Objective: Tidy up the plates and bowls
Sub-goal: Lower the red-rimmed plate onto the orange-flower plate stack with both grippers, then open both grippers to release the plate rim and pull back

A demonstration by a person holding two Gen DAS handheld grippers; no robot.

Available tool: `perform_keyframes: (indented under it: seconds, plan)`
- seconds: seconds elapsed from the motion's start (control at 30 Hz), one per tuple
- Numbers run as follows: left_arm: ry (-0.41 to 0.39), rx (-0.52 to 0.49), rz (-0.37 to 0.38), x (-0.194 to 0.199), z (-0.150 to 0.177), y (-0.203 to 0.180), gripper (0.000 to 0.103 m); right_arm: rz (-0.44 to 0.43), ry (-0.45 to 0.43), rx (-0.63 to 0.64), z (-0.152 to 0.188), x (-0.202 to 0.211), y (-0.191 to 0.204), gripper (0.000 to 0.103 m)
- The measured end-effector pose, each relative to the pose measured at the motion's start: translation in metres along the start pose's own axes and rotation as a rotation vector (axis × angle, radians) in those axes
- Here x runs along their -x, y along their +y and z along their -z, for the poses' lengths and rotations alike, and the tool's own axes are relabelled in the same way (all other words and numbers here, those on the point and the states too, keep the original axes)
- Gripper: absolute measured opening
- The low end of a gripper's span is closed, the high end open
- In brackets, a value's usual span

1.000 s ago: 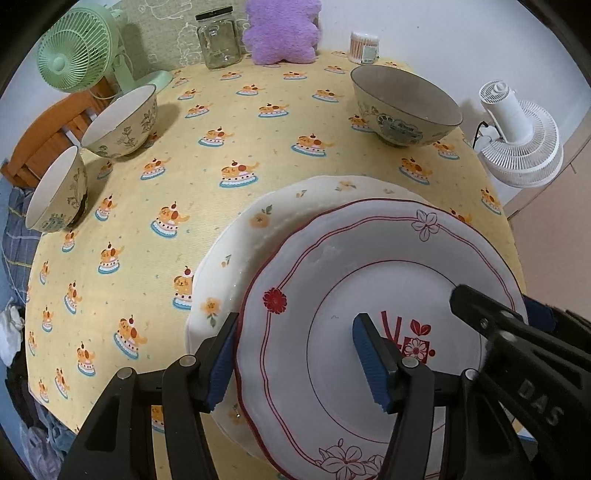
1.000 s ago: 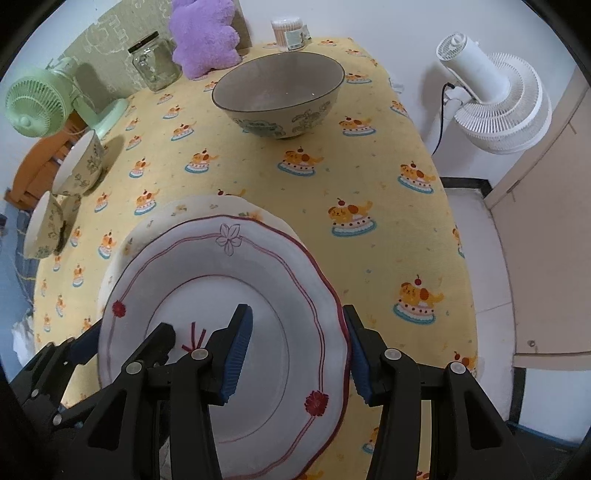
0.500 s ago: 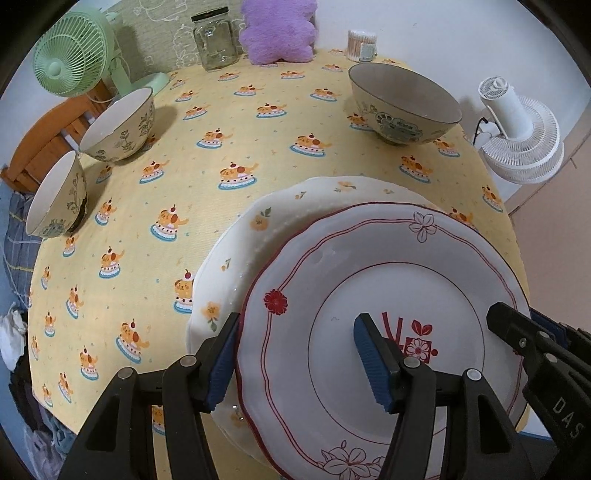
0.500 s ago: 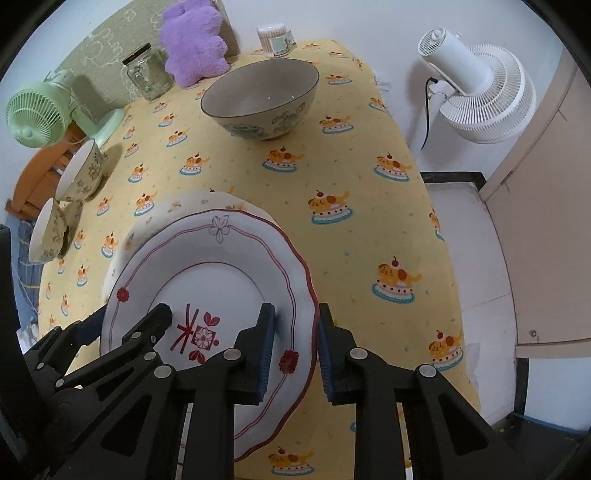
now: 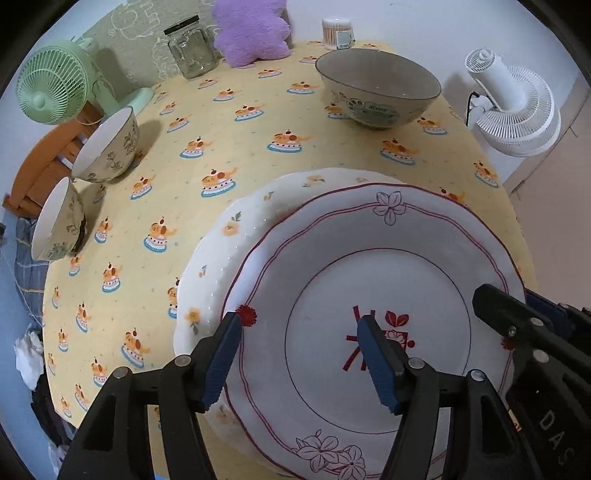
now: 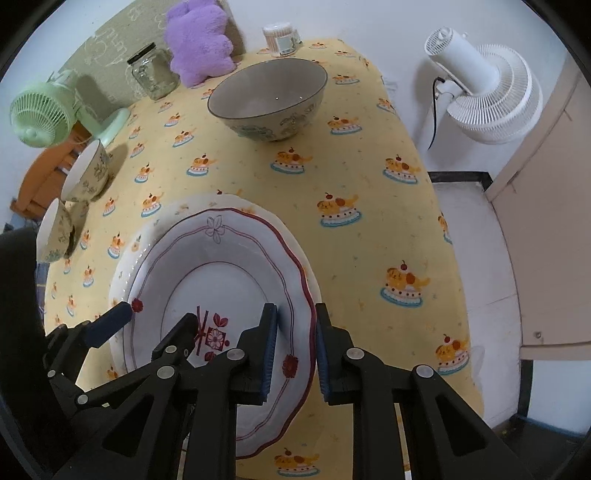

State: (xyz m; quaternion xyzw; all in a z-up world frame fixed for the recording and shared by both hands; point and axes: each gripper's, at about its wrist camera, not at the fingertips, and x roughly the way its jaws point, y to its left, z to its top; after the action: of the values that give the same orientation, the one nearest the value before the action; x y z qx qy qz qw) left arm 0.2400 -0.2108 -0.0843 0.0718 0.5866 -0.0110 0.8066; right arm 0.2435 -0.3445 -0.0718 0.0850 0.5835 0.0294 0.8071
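A red-rimmed white plate (image 5: pixel 380 280) (image 6: pixel 229 273) lies on top of a white plate with orange flowers (image 5: pixel 236 236) (image 6: pixel 125 258) near the table's front edge. My right gripper (image 6: pixel 293 347) is shut on the red-rimmed plate's right rim. My left gripper (image 5: pixel 299 358) is open, its jaws either side of that plate's left rim. A large grey bowl (image 5: pixel 378 90) (image 6: pixel 267 98) stands at the back right. Two small floral bowls (image 5: pixel 107 146) (image 5: pixel 57 221) stand at the left edge.
The table has a yellow patterned cloth (image 5: pixel 229 147). A green fan (image 5: pixel 51 86), a glass jar (image 5: pixel 192 51), a purple plush (image 5: pixel 253 29) and a cotton-swab box (image 5: pixel 336 33) line the back. A white fan (image 6: pixel 487 88) stands on the floor at the right.
My right gripper has closed from wide open onto the red-rimmed plate's right rim and shifted right. The left gripper stays open in place.
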Motion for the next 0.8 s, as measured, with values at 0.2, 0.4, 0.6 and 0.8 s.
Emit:
perform_keyframes:
  seconds: [0.2,0.4,0.6,0.8]
  plan:
    - [-0.001,0.033,0.009,0.003,0.000,0.012,0.067,0.012,0.001,0.017,-0.005,-0.004,0.005,0.023]
    - [-0.009,0.086,0.008,0.005,0.001,0.029,0.067,0.018,-0.001,0.045,-0.011,-0.009,0.014,0.025]
    - [-0.008,0.107,0.005,0.003,-0.001,0.041,0.067,0.045,-0.017,0.073,-0.013,-0.016,0.031,0.028]
    - [-0.009,0.107,0.036,0.001,-0.001,0.046,0.067,0.109,-0.039,0.119,-0.013,-0.021,0.040,0.033]
